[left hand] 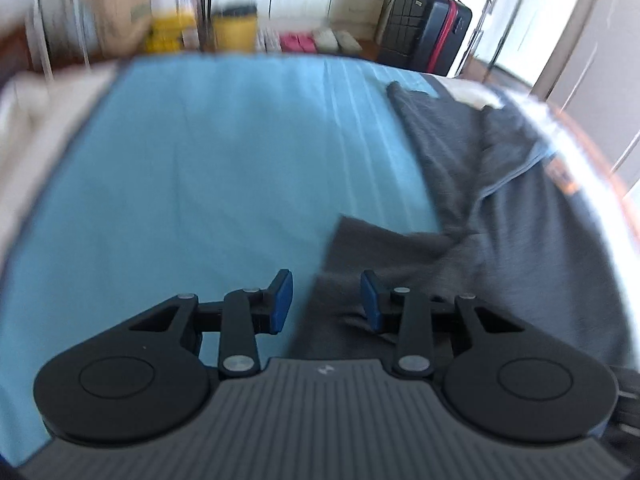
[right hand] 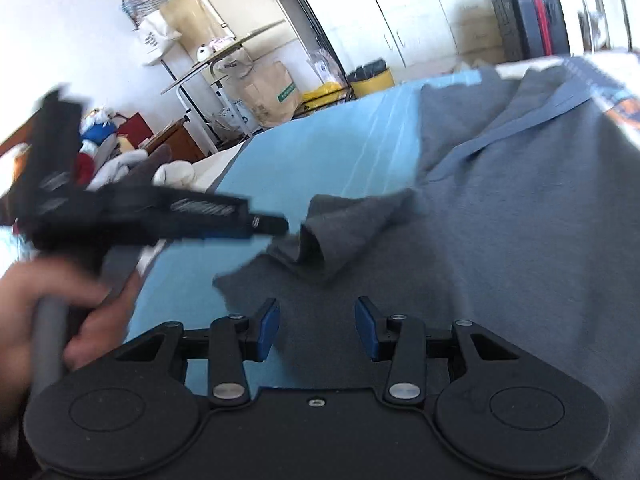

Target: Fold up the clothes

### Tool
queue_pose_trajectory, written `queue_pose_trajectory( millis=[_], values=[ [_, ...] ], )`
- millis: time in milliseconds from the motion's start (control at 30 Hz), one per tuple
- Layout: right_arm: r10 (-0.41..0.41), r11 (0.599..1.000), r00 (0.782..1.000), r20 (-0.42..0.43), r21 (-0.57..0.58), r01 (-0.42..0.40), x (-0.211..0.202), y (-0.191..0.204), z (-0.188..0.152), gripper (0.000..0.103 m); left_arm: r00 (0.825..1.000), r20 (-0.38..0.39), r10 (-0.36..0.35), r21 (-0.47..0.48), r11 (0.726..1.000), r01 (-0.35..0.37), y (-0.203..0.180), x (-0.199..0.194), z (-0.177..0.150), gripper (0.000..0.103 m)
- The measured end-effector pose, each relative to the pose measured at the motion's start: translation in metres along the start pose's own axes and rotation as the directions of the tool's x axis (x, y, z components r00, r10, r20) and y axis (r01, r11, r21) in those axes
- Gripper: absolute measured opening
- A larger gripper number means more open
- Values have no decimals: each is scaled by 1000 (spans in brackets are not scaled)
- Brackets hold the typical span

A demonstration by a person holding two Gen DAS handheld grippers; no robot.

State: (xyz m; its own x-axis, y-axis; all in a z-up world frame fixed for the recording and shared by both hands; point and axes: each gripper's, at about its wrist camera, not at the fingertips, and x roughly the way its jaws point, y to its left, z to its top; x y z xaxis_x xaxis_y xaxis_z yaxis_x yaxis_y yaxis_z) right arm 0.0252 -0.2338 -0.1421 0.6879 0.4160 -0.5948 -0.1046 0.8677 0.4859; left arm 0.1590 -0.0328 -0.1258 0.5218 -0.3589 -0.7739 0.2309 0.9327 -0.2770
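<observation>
A dark grey garment (left hand: 500,216) lies spread on the light blue sheet (left hand: 224,168), with a folded-over flap near its left edge (right hand: 340,232). My left gripper (left hand: 326,300) is open and empty, hovering over the garment's left edge. It shows blurred at the left of the right wrist view (right hand: 276,224), held in a hand (right hand: 60,312). My right gripper (right hand: 317,328) is open and empty just above the garment (right hand: 500,240), near its front left corner. A lighter blue-grey band (right hand: 520,128) crosses the garment's far part.
A black and red suitcase (left hand: 428,28) stands past the bed's far end. Yellow bins (left hand: 236,28), a paper bag (right hand: 268,92) and a metal rack (right hand: 208,64) stand beyond the bed. Stuffed toys (right hand: 120,160) lie at the left side.
</observation>
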Motion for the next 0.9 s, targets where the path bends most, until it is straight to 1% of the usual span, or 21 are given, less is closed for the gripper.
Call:
queue_pose_trajectory(
  millis=[67, 133, 167, 233, 267, 367, 433, 500, 567, 600, 633, 700, 733, 767, 800, 833, 867, 900],
  values=[
    [29, 999, 996, -84, 15, -28, 23, -3, 15, 47, 1000, -4, -11, -57, 998, 11, 12, -5, -3, 36],
    [47, 998, 986, -159, -36, -53, 43, 0, 28, 47, 1000, 3, 3, -94, 996, -3, 23, -8, -5, 37],
    [40, 996, 984, -171, -71, -53, 49, 3, 35, 47, 1000, 1, 3, -119, 993, -2, 29, -9, -6, 37],
    [4, 990, 988, -153, -140, -26, 55, 9, 49, 47, 1000, -13, -13, -180, 984, 11, 43, -8, -6, 37],
    [-14, 985, 992, -126, -171, -7, 57, 12, 54, 47, 999, -31, -22, -209, 978, 15, 48, -5, -5, 37],
    [-17, 974, 999, -45, -224, 7, 54, 19, 64, 48, 997, -69, -18, -239, 971, 1, 52, 3, -5, 37],
    [10, 973, 1000, -9, -230, -11, 44, 21, 66, 48, 996, -75, -49, -245, 969, 30, 51, 4, -6, 37],
    [6, 978, 1000, 13, -208, -3, 29, 19, 60, 48, 993, -65, -100, -241, 967, 82, 48, 2, -7, 40],
    [-13, 981, 1000, 15, -191, 15, 14, 20, 46, 49, 990, -64, -125, -203, 973, 110, 41, 3, -6, 42],
    [-17, 981, 1000, 0, -196, 17, 9, 21, 38, 52, 990, -76, -122, -174, 979, 107, 35, 5, -5, 43],
    [-44, 973, 999, -29, -227, 36, 7, 22, 29, 53, 990, -94, -108, -143, 985, 94, 30, 7, -6, 44],
    [-120, 946, 989, -90, -311, 86, 5, 27, 9, 53, 989, -141, -50, -78, 996, 39, 21, 11, -9, 44],
    [-160, 929, 980, -118, -354, 109, 4, 29, -1, 53, 988, -149, -26, -54, 998, 18, 17, 11, -10, 44],
    [-188, 908, 974, -126, -400, 123, 3, 34, -8, 53, 989, -151, -7, -33, 999, 2, 14, 10, -11, 44],
    [-188, 897, 971, -145, -429, 109, 4, 38, -13, 53, 989, -150, 0, -19, 1000, -3, 13, 9, -12, 44],
    [-179, 890, 968, -174, -449, 84, 5, 41, -16, 54, 988, -149, 29, -3, 1000, -30, 12, 8, -12, 44],
    [-166, 892, 965, -201, -448, 60, 8, 43, -17, 56, 987, -148, 69, 15, 998, -67, 11, 8, -12, 44],
    [-153, 899, 966, -210, -435, 48, 8, 44, -15, 56, 982, -140, 129, 47, 991, -123, 10, 9, -12, 44]
  ],
)
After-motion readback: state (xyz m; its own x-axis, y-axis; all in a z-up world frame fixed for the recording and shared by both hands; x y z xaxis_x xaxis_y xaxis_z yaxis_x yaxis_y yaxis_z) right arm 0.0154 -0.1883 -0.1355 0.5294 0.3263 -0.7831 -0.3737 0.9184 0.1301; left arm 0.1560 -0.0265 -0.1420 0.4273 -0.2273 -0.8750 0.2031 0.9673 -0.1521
